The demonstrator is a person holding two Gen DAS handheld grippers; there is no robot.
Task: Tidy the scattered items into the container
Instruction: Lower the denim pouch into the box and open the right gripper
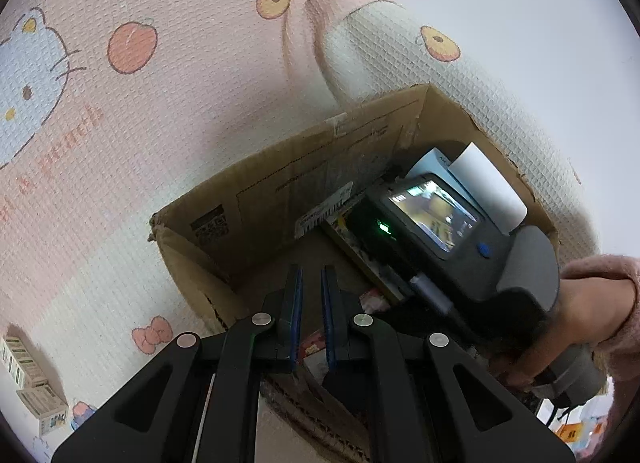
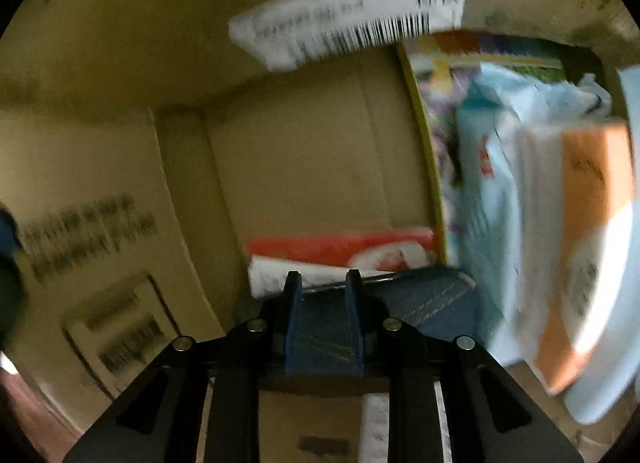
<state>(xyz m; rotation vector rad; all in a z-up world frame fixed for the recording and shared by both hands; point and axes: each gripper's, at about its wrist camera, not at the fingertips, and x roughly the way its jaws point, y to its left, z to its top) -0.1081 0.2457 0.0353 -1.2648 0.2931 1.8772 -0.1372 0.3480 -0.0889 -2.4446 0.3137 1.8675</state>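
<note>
A pink and cream cartoon-cat bedspread (image 1: 168, 111) fills the view, printed with apples, flowers and a bow, bunching into a rolled fold (image 1: 384, 47) at top.

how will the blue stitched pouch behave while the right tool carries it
Probably soft rather than rigid: the blue stitched pouch looks like denim fabric. One end juts sideways past the right tool, so it may sag there. The cloth texture should make slipping unlikely, and it hardly looks fragile.

Open brown cardboard box (image 1: 320, 167) on the bedspread, boxes and packets (image 2: 500, 183) inside.
</note>
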